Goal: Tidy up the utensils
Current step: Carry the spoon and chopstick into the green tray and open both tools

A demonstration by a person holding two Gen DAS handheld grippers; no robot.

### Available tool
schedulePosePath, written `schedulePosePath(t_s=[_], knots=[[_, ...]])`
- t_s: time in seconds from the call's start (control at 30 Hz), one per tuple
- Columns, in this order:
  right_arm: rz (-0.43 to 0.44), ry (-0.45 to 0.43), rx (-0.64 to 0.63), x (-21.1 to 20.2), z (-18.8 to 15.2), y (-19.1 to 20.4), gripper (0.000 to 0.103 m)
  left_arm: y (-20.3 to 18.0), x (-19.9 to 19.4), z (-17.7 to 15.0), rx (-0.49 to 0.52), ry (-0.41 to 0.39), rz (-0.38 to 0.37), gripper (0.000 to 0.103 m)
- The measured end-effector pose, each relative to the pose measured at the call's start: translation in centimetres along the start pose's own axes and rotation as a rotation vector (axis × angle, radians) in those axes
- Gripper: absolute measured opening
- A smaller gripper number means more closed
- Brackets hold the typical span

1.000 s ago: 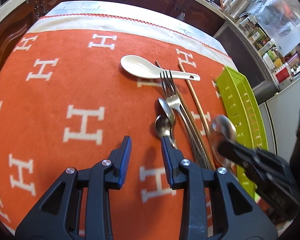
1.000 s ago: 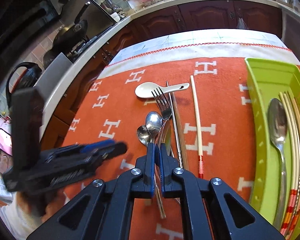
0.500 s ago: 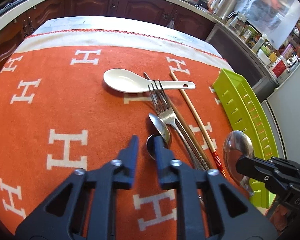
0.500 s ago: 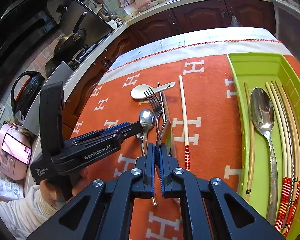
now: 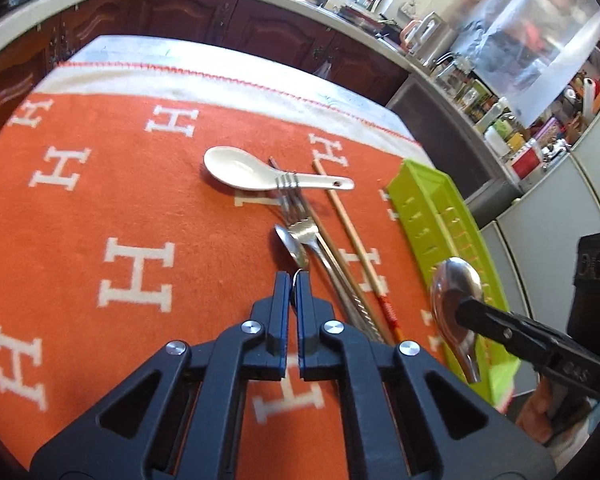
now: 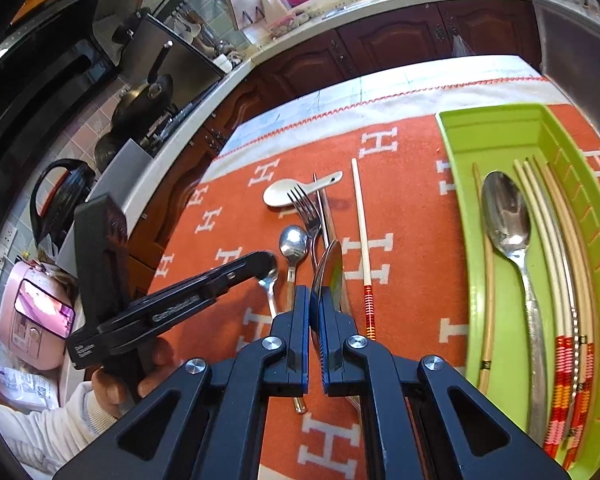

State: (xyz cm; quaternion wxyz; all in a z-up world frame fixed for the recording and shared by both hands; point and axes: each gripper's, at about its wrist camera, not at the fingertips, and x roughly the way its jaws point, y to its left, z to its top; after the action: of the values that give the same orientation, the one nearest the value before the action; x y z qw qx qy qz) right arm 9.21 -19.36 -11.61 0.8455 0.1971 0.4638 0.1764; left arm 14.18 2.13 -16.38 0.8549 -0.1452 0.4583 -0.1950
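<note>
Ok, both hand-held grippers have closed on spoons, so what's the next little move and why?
Probably carry the right hand-held gripper over to the green tray and lay its large spoon beside the spoon already lying there. That spoon is clamped and lifted off the orange cloth, while the left hand-held gripper, whose jaws have just been closing, has only pinched a small spoon still at cloth level.

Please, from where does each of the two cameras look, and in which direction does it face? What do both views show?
Left wrist: sits on the left gripper, facing forward and down over the orange cloth; its jaws, just closing, pinch a small spoon. The right gripper shows at right, holding a large spoon.
Right wrist: sits on the right gripper, facing down toward the green tray; the left gripper, a hand and a white sleeve show at left.
Shared: the white spoon, fork, the lone chopstick, the tray.
</note>
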Motion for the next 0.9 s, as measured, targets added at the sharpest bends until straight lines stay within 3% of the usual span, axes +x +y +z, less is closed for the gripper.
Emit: schedulePosePath(t_s=[0.23,0.37,0.63,0.9], knots=[[-0.015,-0.065,0.050,-4.8,-0.7,-1.3,0.004,-4.5,-5.4,0.6,0.094,-0.022,-0.045,0.001],[-0.053,-0.111,0.113,-8.0,-1.0,-3.9,0.004,-8.2,-6.1,1.9,0.149,-0.018,-0.070,0.001],[-0.099,-0.136,0.207,-11.2,0.7,-9.4,0.004,-16.3,-1.0,5.9,0.280,0.032,-0.045,0.001],[-0.128,-0.095,0.224,-8.0,7.0,-13.8,0.004,-19.8,6.3,9.0,0.363,0.094,0.035,0.001]])
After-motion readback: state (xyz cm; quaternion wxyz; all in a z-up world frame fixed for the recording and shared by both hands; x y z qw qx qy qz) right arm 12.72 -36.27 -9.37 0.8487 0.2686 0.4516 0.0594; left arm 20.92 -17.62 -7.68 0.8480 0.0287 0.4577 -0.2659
